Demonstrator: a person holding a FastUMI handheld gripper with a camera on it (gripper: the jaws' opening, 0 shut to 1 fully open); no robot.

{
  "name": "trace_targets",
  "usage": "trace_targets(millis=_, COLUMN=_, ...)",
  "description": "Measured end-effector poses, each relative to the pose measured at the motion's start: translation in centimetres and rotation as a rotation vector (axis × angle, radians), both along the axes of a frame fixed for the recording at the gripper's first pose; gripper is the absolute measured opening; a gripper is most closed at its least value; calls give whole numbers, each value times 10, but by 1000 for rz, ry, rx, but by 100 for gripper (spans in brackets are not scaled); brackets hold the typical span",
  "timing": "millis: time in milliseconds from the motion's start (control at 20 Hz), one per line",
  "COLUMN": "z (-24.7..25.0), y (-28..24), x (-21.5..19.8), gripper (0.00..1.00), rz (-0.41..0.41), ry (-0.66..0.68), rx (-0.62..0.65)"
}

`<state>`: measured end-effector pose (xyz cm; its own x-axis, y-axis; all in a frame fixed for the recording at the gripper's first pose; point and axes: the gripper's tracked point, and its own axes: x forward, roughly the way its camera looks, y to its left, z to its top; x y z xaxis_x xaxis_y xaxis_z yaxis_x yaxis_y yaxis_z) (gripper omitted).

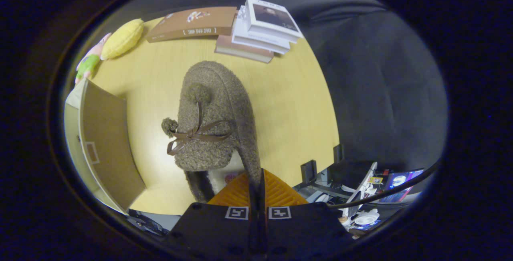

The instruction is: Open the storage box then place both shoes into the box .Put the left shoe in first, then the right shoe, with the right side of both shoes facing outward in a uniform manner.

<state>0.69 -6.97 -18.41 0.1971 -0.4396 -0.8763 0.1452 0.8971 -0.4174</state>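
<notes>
Above the pale wooden table (288,104), I hold one fuzzy brown slipper (212,112) lifted clear of the surface. My gripper (256,191) has its two orange ribbed fingers (280,193) pressed together on the thin rear edge of the slipper's collar, so the shoe hangs just ahead of them, toe pointing away, bow and pompoms uppermost.

Progress, judged from this arrangement: the storage box (74,132), to the left of the slipper, stands with its brown door panel (106,144) swung out, so the opening step appears done. One shoe is in carriage and not yet placed. Whether it is the left or the right shoe I cannot tell, nor whether a shoe already lies inside the box, whose interior is hidden behind the door.

Count, left to right:
- Storage box: one, door open.
- Plush star-shaped toy (90,62): one, at the table's far left corner.
- Yellow plush cushion (122,38): one, beside the toy.
- Flat brown carton (192,24): one, at the far edge.
- Slipper: one, in my grasp.
- Books (260,30): a stack of roughly four, far right of the carton.
</notes>
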Motion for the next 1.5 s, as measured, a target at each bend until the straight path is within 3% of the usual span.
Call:
trace_targets(millis=400, z=87, y=90, x=-1, gripper=4, rz=106, ry=-126, rx=-96)
trace_targets(millis=650, z=96, y=178, x=5, gripper=4, rz=186, ry=-149, rx=-36)
trace_targets(millis=1050, z=49, y=269, x=3, gripper=4, rz=178, ry=-116, rx=77)
trace_targets(millis=1500, z=-45, y=273, x=-1, gripper=7, rz=108, ry=25, rx=122)
